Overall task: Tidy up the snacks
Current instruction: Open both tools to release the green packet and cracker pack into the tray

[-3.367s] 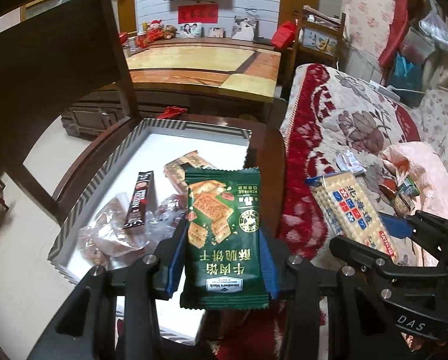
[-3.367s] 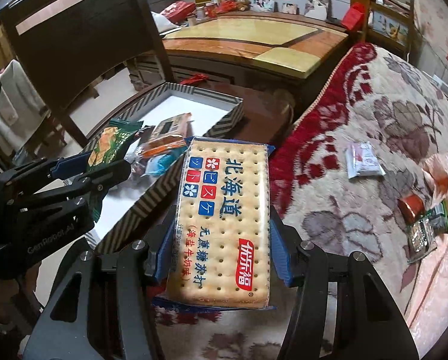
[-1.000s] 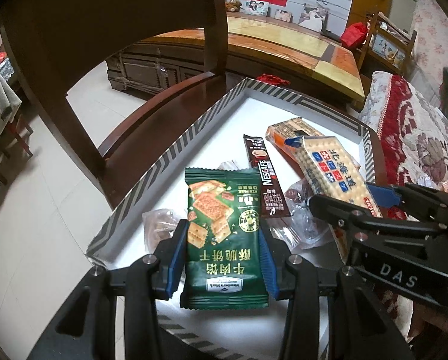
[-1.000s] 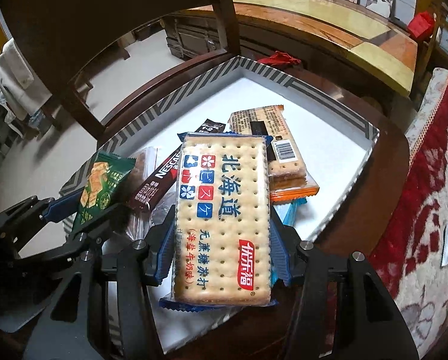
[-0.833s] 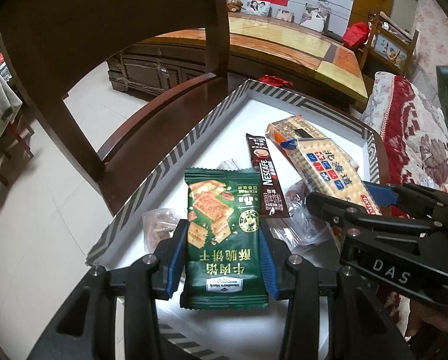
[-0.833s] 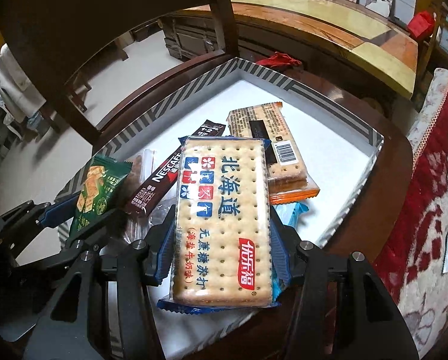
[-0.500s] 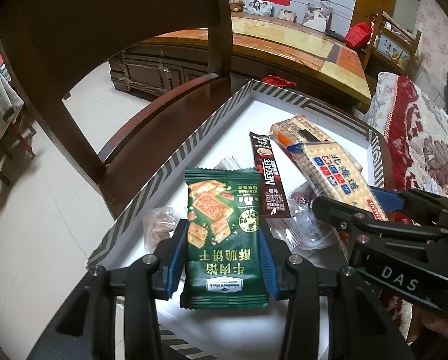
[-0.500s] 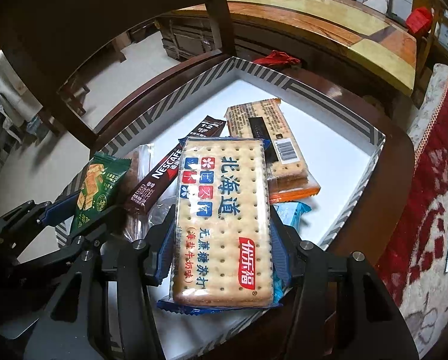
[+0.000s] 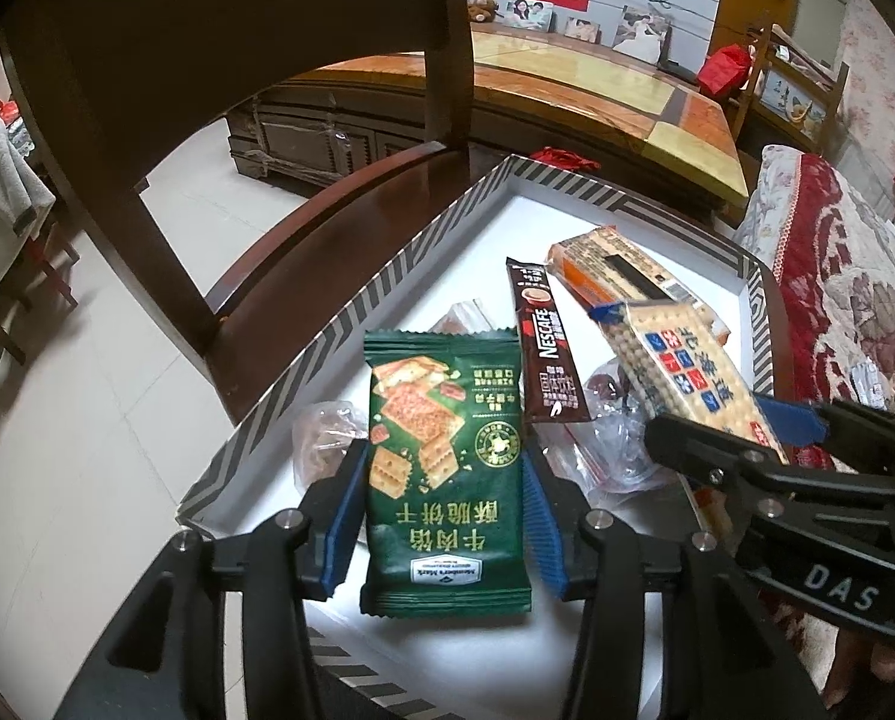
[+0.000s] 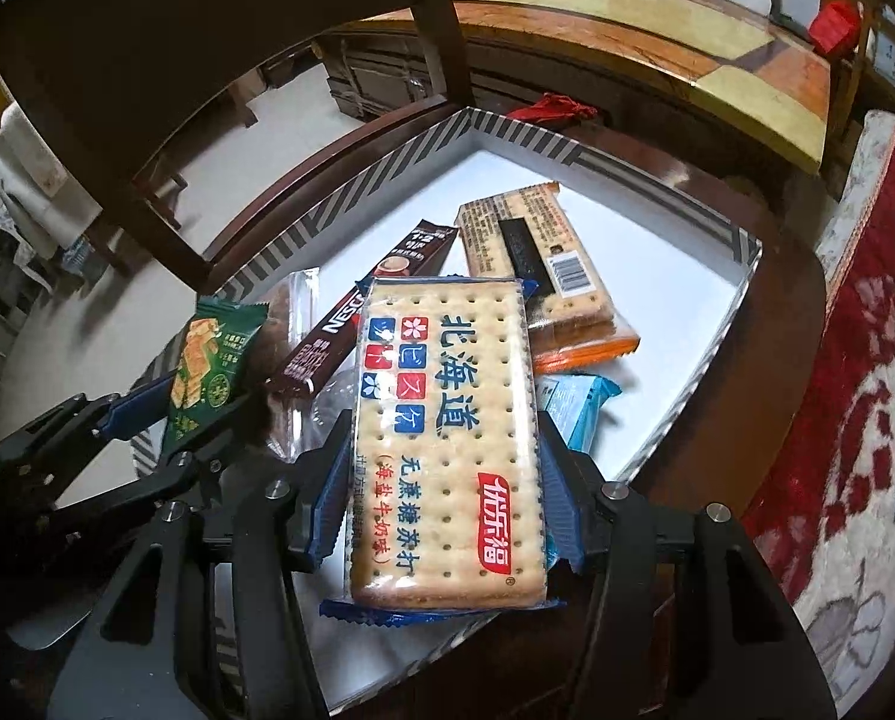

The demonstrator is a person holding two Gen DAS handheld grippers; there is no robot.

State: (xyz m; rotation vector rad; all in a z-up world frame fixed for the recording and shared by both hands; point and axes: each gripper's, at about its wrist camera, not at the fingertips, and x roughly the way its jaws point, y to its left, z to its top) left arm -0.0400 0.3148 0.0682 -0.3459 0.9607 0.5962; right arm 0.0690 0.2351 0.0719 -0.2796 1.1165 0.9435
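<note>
Left wrist view: left gripper (image 9: 444, 498) clamped green biscuit packet (image 9: 444, 468) above striped tray (image 9: 339, 324); Nescafe stick (image 9: 546, 354) lay beyond. Right gripper (image 10: 444, 480) gripped cracker pack (image 10: 447, 438). Wooden chair (image 9: 207, 90) stood behind.

The blue packet (image 10: 579, 414) lies mostly hidden under the cracker pack (image 10: 447, 438).

We read "NESCAFE" in white on the brown coffee stick (image 9: 546, 354) lying in the striped box. The green biscuit packet (image 9: 444, 474) carries "Member's Mark" on a small white label and large gold Chinese characters, upside down to us. The cracker pack (image 10: 444, 438) shows blue characters "北海道", a red badge "优乐福" and a red line "海盐牛奶味". White letters "DAS" stand on the right gripper (image 9: 735, 438). A barcode (image 10: 570, 269) marks the orange-edged pack; its digits are too small.
</note>
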